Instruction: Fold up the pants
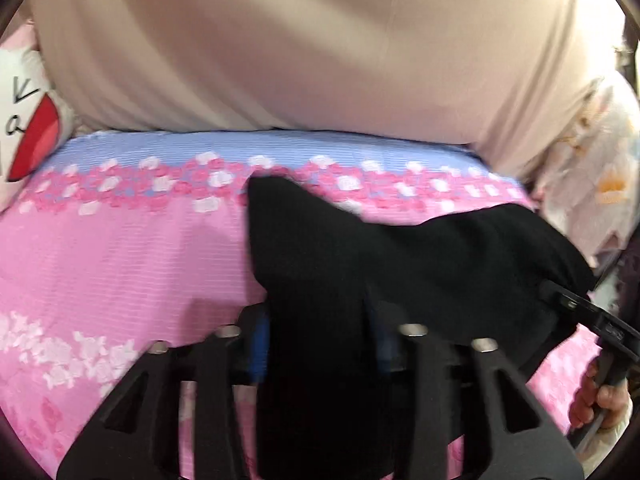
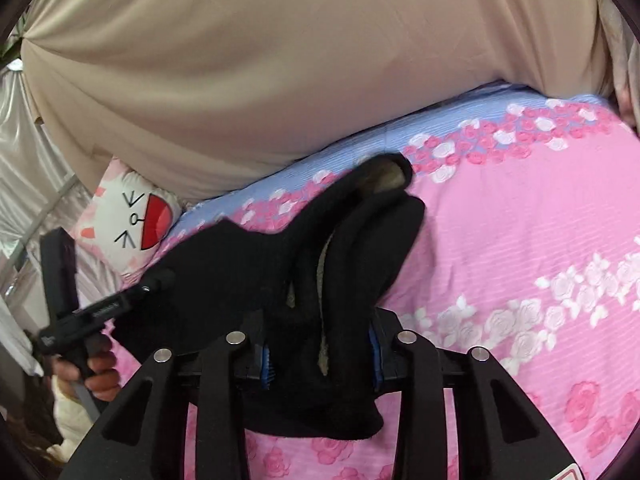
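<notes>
1. Left wrist view: the left gripper is closed partway on the black pants, lifted over a pink bedspread with a blue floral band. A beige curtain hangs behind; a cartoon pillow sits at left.
2. Right wrist view: the right gripper pinches bunched pants between its pads, above the same bedspread. The curtain and pillow lie beyond.

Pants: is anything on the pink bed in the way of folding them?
Nothing visible blocks them. The black pants already sit between the fingers of both the left tool and right tool. The pink bedspread around them looks bare; the cat pillow sits off at its edge.
</notes>
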`<move>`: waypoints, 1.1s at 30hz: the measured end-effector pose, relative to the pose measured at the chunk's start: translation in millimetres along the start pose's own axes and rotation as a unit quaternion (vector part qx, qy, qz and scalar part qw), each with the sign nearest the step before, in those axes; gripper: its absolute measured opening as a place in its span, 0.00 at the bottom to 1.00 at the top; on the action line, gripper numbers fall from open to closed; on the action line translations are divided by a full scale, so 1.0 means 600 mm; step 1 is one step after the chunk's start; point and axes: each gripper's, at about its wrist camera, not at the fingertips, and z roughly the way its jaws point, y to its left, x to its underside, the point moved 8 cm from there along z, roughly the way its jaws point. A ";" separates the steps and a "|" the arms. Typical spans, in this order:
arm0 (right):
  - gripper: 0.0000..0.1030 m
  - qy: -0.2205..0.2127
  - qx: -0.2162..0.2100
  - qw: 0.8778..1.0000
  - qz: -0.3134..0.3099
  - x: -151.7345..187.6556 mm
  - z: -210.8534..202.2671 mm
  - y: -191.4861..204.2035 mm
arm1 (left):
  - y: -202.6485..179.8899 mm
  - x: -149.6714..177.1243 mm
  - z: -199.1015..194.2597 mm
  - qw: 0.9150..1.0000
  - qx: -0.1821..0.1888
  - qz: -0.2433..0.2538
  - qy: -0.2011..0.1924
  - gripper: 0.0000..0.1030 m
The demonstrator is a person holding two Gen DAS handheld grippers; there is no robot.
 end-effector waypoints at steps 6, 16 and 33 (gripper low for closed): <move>0.48 0.024 0.064 0.993 0.094 0.055 0.015 -0.128 | 0.066 0.082 0.023 0.990 -0.135 -0.017 0.034 0.64; 0.00 0.000 0.067 0.995 -0.071 -0.072 0.051 0.011 | -0.039 -0.011 0.048 0.993 -0.113 0.032 -0.005 0.88; 0.04 0.002 0.131 0.990 -0.049 -0.049 0.052 -0.031 | -0.015 0.030 0.129 0.986 -0.154 0.038 0.044 0.89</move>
